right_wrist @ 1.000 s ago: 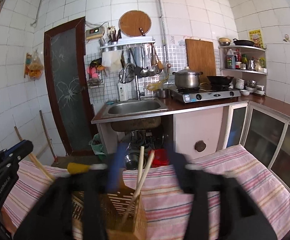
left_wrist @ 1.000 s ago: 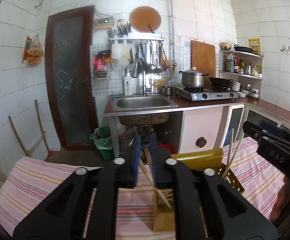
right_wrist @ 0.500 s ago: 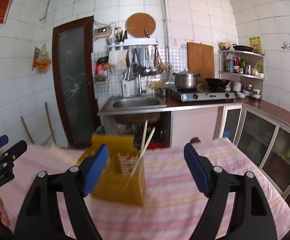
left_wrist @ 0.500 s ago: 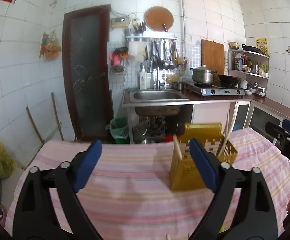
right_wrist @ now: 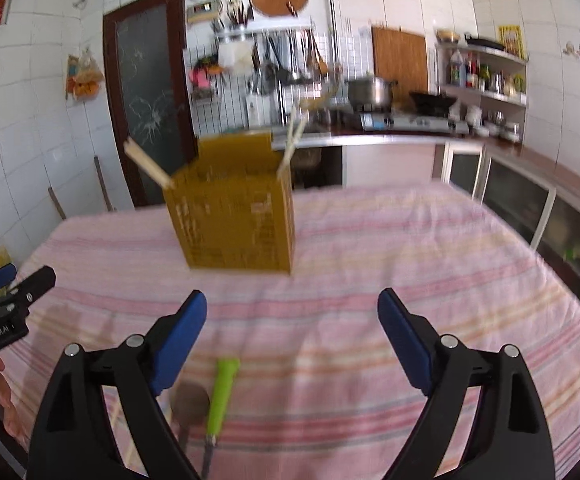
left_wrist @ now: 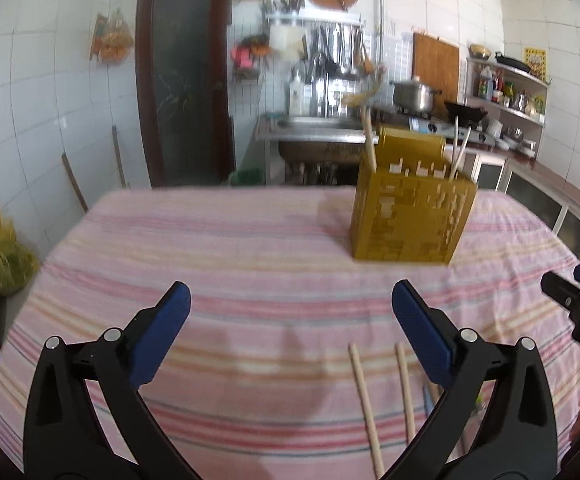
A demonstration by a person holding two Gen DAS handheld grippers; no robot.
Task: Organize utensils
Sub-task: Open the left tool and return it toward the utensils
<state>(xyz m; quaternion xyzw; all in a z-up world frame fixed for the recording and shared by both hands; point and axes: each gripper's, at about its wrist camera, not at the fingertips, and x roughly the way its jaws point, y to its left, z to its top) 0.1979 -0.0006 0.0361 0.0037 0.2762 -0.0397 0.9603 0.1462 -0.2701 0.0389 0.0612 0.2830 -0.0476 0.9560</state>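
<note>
Near table edge | both grippers — left gripper (left_wrist: 290,320), right gripper (right_wrist: 292,316) — just spread, empty | chopsticks (left_wrist: 364,396) at 5 o'clock — next for holder (left_wrist: 410,216)

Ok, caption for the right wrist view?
Open right gripper above a green-handled utensil on striped cloth, yellow holder beyond.

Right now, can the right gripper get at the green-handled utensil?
Probably yes. The right gripper has its jaws wide and empty, just opened, and the green-handled utensil lies flat on the striped cloth below, uncovered.
</note>
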